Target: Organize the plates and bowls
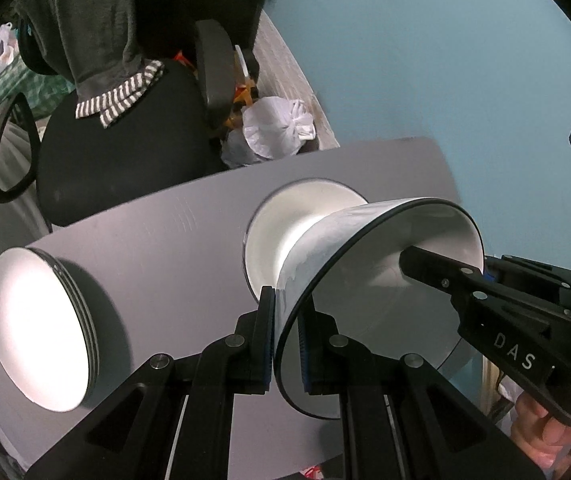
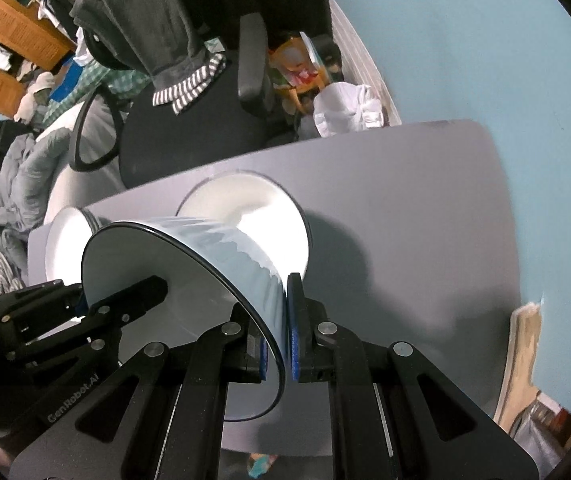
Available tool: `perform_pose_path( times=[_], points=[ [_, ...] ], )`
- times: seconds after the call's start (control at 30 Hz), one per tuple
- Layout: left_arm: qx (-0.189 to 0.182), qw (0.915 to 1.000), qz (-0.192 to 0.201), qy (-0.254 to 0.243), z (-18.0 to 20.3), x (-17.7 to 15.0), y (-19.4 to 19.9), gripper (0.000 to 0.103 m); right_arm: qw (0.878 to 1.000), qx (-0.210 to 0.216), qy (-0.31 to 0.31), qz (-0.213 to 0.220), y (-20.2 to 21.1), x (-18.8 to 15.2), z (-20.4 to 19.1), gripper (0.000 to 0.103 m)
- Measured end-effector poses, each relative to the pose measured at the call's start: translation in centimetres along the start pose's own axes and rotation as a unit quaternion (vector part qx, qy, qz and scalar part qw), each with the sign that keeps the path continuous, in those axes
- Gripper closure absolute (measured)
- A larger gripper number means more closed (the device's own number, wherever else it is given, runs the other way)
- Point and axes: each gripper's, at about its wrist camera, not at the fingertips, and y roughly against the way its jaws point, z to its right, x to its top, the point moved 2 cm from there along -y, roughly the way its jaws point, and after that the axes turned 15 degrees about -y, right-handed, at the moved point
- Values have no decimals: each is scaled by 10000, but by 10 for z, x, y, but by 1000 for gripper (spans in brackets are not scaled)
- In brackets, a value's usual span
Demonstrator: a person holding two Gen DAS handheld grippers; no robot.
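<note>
Two grippers I run pinch one bowl's rim: left gripper (image 1: 287,340) marked "GenRobot.AI", right gripper (image 2: 283,344) marked "DAS". The bowl (image 1: 369,276), white with dark rim, hangs above the table (image 1: 157,236); beyond it sits another bowl (image 1: 285,220), plates (image 1: 41,332) at the table's left edge.

White bowl (image 1: 369,280) with dark rim — held between both tools' pads, above a second bowl (image 1: 285,224); stacked plates (image 1: 41,332) left.

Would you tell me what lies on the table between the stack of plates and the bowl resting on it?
Nothing: in the left wrist view, bare grey table separates the plate stack from the resting bowl.
</note>
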Motion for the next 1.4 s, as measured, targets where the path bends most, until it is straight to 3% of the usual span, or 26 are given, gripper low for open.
perform_pose_path(
  times=[0.4, 0.93, 1.13, 1.27, 1.4],
  points=[
    [234, 9995, -211, -18, -17, 18, -25, 93, 9996, -42, -17, -271, -28, 29, -8, 95],
    [267, 9989, -369, -79, -23, 25, -42, 93, 9984, -20, -84, -555, -40, 33, -2, 94],
    [121, 9989, -446, 33, -25, 21, -45, 93, 9978, -150, -62, -643, -40, 34, -6, 93],
    [96, 9988, -465, 82, -25, 20, -44, 91, 9972, -38, -87, -748, -41, 34, -9, 76],
    [66, 9988, -477, 102, -27, 19, -40, 88, 9971, -115, -16, -755, -41, 32, -13, 67]
  ],
)
